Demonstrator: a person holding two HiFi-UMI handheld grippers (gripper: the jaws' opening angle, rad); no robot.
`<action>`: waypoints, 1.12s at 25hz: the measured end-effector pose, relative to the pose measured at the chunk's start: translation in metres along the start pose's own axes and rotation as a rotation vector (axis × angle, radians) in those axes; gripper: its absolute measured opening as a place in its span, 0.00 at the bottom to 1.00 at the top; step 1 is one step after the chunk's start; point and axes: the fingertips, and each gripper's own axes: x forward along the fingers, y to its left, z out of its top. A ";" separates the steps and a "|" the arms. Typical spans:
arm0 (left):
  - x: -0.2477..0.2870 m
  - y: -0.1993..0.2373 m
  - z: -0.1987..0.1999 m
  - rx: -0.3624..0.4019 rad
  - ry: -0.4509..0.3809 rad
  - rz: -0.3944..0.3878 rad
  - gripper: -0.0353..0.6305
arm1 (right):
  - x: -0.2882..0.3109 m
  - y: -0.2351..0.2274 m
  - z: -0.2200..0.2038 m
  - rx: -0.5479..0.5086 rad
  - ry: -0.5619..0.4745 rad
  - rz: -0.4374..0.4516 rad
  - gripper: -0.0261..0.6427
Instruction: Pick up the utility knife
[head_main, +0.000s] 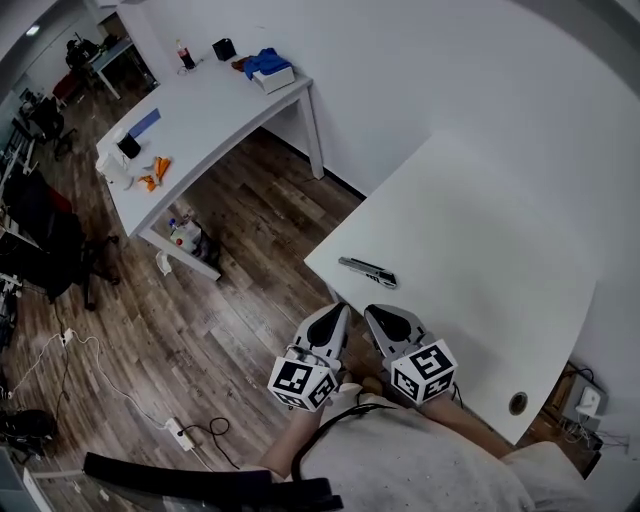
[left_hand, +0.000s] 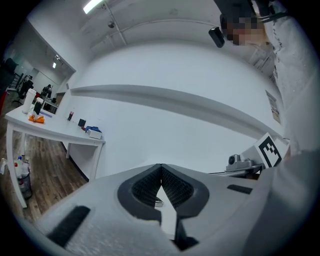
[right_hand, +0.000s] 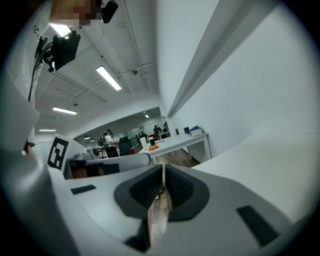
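Nearest you: left gripper and right gripper, side by side at the table's near edge. Both claws are closed with nothing between them, tips aimed away from you, likely staged for the reach.

Just beyond: utility knife, lying flat by the table's left edge. Its long axis runs left-right, the right end slightly nearer. Blade end: cannot tell.
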 end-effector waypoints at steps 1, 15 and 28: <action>0.003 0.003 0.000 -0.005 0.000 -0.002 0.06 | 0.004 -0.002 0.001 -0.002 0.001 -0.002 0.05; 0.027 0.043 -0.032 -0.065 0.039 -0.006 0.06 | 0.052 -0.047 -0.027 -0.291 0.249 0.085 0.06; 0.023 0.056 -0.062 -0.089 0.040 0.005 0.06 | 0.099 -0.114 -0.084 -0.432 0.635 0.118 0.30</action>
